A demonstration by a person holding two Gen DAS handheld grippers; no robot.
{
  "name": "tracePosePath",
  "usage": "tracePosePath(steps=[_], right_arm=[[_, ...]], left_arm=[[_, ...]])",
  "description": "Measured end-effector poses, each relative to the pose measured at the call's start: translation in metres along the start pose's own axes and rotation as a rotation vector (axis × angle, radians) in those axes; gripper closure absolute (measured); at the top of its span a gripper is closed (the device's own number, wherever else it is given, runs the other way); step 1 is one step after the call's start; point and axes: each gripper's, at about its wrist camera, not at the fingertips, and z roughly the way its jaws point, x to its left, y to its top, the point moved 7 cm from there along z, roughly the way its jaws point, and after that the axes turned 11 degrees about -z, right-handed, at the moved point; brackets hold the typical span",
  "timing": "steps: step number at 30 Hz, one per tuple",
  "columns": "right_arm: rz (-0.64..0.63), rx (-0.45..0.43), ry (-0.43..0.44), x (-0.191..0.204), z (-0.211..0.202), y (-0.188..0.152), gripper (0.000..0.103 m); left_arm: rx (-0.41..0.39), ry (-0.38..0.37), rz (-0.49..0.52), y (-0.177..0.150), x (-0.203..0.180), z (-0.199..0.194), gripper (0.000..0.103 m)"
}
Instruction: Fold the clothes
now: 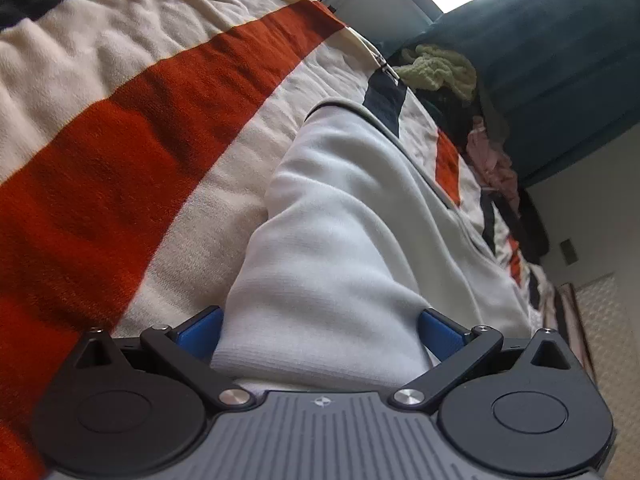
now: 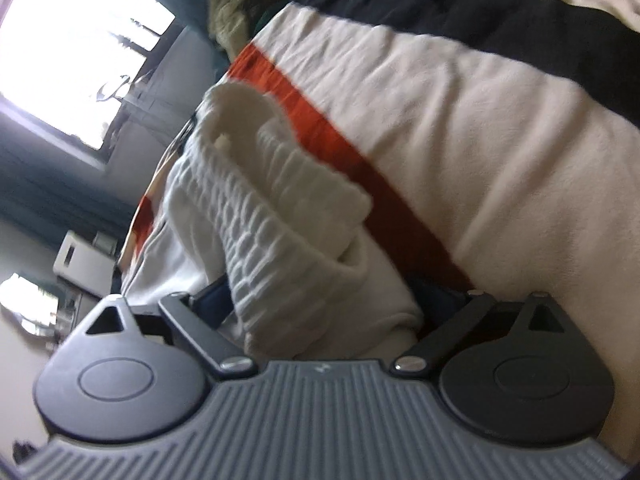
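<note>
A white garment [image 1: 352, 216] lies on a striped bed blanket [image 1: 120, 120]. In the left wrist view, my left gripper [image 1: 320, 332] has a thick bunch of its smooth white fabric between the blue fingers [image 1: 202, 330], which press its sides. In the right wrist view, my right gripper [image 2: 324, 312] holds the garment's ribbed white hem or cuff [image 2: 256, 216], bunched and folded over between its blue fingers [image 2: 212, 304]. The fingertips are hidden by cloth in both views.
The blanket [image 2: 460, 100] has cream, orange and black stripes. A pile of other clothes [image 1: 444, 68], pale green and pink, sits at the bed's far end by a dark blue curtain [image 1: 560, 60]. A bright window [image 2: 72, 48] and a white appliance [image 2: 80, 260] stand beyond the bed.
</note>
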Motion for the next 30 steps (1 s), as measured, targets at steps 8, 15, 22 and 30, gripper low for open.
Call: tracePosePath(steps=[8,15,22,30], right_arm=[[0.036,-0.043,0.205,0.019,-0.023,-0.006,0.024],[-0.024,-0.048,0.093,0.016,-0.039,-0.023,0.060],[-0.081,-0.214,0.199,0.053,-0.090,-0.016,0.068],[-0.115,-0.399,0.298,0.086,-0.097,0.062,0.070]], left_arm=[[-0.002,-0.063,-0.124,0.011,0.018,-0.002,0.028],[-0.007,-0.126,-0.125,0.011,0.013,-0.008,0.052],[0.006,-0.269,-0.161,0.015,-0.005,-0.031,0.060],[-0.034,-0.353,-0.147,0.023,-0.064,-0.051,0.061]])
